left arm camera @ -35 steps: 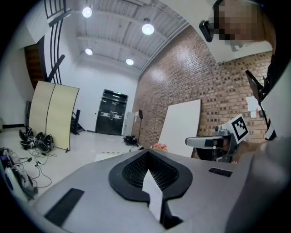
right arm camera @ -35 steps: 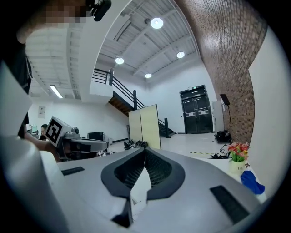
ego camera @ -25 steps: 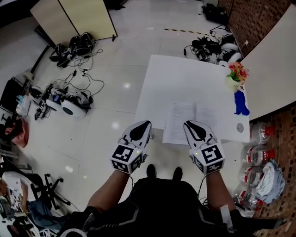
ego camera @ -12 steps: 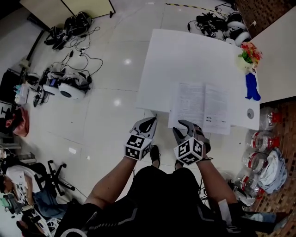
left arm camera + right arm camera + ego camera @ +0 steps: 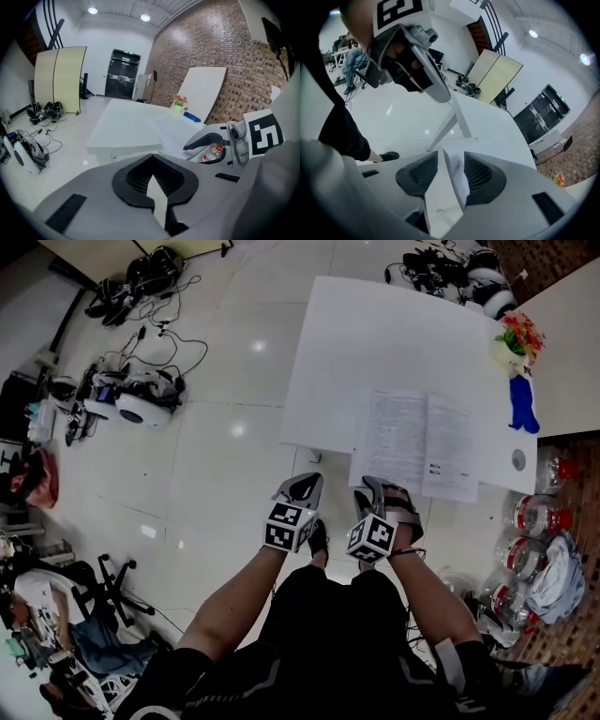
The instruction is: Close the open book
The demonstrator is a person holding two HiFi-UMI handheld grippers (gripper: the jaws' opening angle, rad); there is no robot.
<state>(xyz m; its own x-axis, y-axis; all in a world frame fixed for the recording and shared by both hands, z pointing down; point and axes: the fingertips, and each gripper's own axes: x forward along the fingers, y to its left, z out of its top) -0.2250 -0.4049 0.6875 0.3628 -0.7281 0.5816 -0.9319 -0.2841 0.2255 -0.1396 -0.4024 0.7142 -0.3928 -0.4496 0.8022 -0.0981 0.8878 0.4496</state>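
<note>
The open book point(image 5: 417, 444) lies flat with both pages up at the near edge of the white table point(image 5: 375, 343). My right gripper point(image 5: 373, 491) hangs just in front of the book's near left corner, and its jaws have just been opening. They now stand apart. In the right gripper view a thin white edge of the book point(image 5: 457, 176) shows in the gap of the right gripper point(image 5: 451, 157), and no pad presses on it. My left gripper point(image 5: 302, 487) is shut and empty, to the left of the book and off the table's near corner. Its tips meet in the left gripper view point(image 5: 152, 157).
On the table's right side stand a vase of flowers point(image 5: 520, 338), a blue object point(image 5: 525, 409) and a small round disc point(image 5: 518, 459). Plastic bottles point(image 5: 530, 559) lie on the floor at the right. Cables and devices point(image 5: 131, 399) cover the floor at the left. My feet point(image 5: 319, 538) are below the grippers.
Both grippers have sunk from over the table's near edge to just in front of it. The right gripper has rolled and its jaws have opened. The left stays shut.
</note>
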